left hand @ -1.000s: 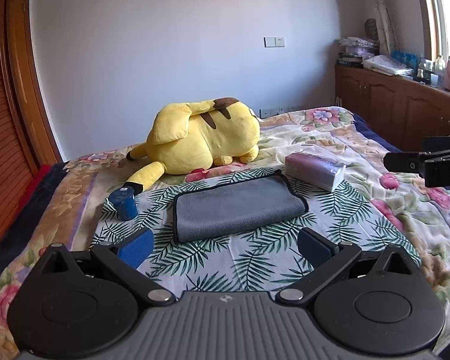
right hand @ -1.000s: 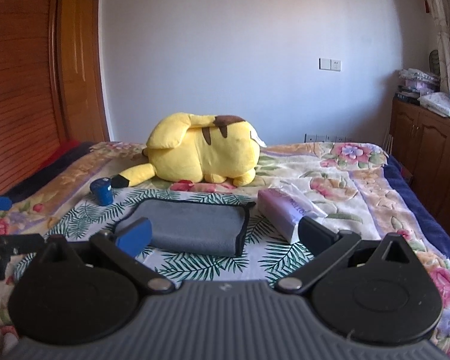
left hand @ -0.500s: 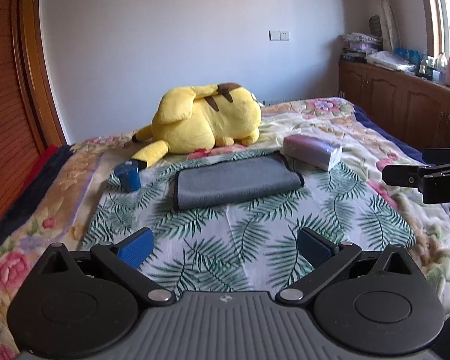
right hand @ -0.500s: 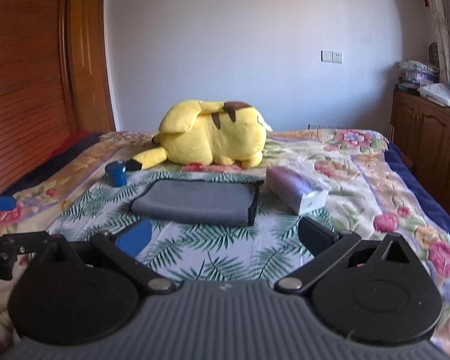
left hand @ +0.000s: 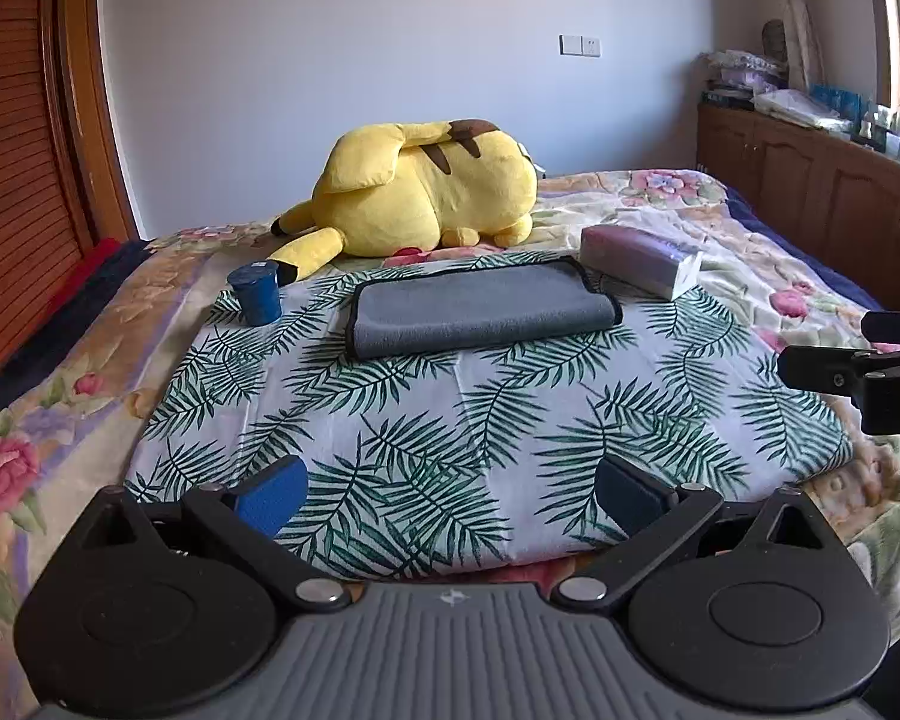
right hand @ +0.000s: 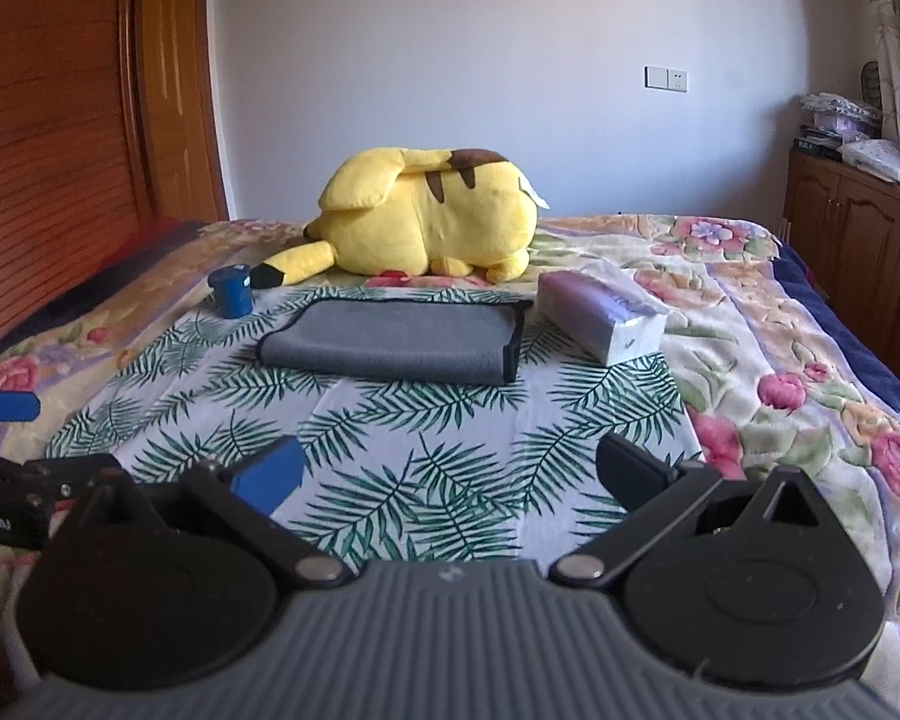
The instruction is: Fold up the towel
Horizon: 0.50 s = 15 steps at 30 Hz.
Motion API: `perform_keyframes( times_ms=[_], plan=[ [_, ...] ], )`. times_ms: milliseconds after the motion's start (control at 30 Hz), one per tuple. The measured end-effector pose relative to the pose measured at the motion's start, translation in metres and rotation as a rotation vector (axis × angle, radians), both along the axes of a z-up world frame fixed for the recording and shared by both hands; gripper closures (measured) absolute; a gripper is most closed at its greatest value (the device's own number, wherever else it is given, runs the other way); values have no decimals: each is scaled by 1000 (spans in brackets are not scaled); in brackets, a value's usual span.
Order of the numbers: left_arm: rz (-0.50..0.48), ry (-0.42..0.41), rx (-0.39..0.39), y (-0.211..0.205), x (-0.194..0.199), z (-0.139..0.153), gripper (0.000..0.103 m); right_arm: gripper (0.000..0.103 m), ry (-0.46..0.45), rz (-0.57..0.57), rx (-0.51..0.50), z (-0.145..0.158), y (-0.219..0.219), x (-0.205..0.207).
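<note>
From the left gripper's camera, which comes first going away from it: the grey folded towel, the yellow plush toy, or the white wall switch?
1. Grey folded towel, centre of the leaf-print cloth, nearest the left gripper.
2. Yellow plush toy, behind the towel.
3. White wall switch, on the far wall.

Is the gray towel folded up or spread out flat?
Folded. The gray towel lies as a compact rectangle with stacked layers showing at its right edge, on the palm-leaf cloth.

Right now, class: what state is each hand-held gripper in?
Left hand-held gripper: open, holding nothing.
Right hand-held gripper: open, holding nothing.
</note>
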State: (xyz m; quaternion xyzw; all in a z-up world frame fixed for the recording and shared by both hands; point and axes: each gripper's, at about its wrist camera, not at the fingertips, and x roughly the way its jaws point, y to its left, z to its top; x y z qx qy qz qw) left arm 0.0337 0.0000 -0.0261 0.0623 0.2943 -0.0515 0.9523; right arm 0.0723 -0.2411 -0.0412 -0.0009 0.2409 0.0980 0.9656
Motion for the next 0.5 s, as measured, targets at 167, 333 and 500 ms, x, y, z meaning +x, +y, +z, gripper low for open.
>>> perform_keyframes(
  times_ms=[167,333,500],
  plan=[
    [12,11,-26,4,0,-9,0,0,14,5,-2,-11,2,-1],
    [22,9,-15,4,2,-17,0,0,20,3,-5,-20,2,0],
    [39,0,-25,10,4,-17,0,0,20,11,-9,-25,4,0]
  ],
)
